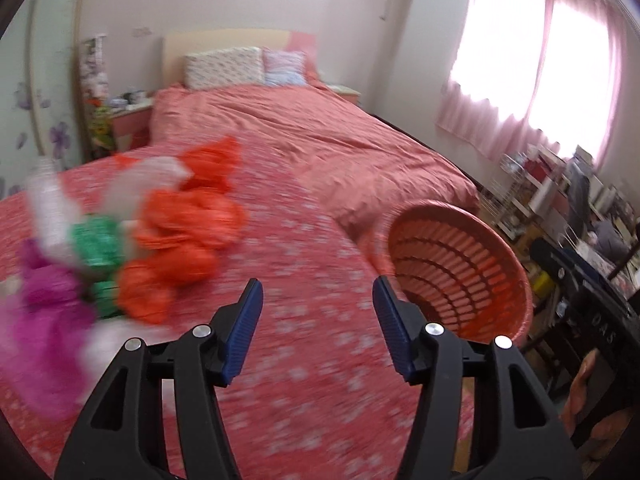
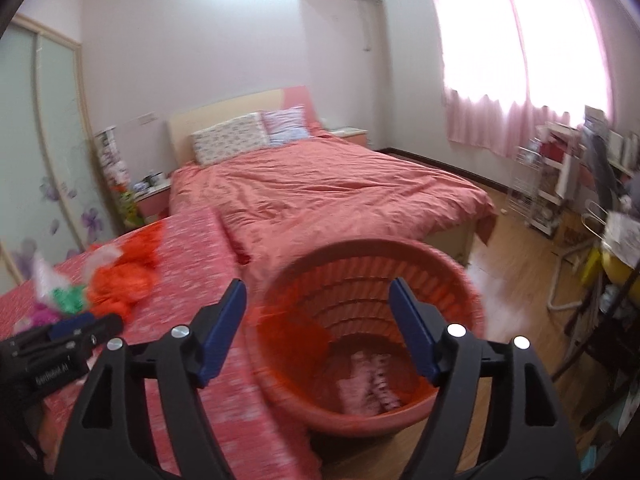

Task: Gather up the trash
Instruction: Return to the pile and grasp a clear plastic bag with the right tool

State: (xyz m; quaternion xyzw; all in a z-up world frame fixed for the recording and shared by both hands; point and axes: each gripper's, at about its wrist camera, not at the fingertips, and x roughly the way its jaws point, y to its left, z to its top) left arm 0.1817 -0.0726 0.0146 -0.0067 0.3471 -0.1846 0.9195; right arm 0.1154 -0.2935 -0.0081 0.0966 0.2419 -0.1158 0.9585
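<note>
A pile of crumpled plastic bags lies on the patterned red cloth: orange bags, a green one, a magenta one and a clear one. The pile also shows in the right wrist view. A red slatted basket stands at the cloth's right edge. In the right wrist view the basket holds an orange bag and pink trash. My left gripper is open and empty over the cloth. My right gripper is open and empty above the basket.
A bed with a red cover and pillows fills the middle. Wooden floor lies to the right, with wire racks and cluttered shelves. A nightstand stands left of the bed.
</note>
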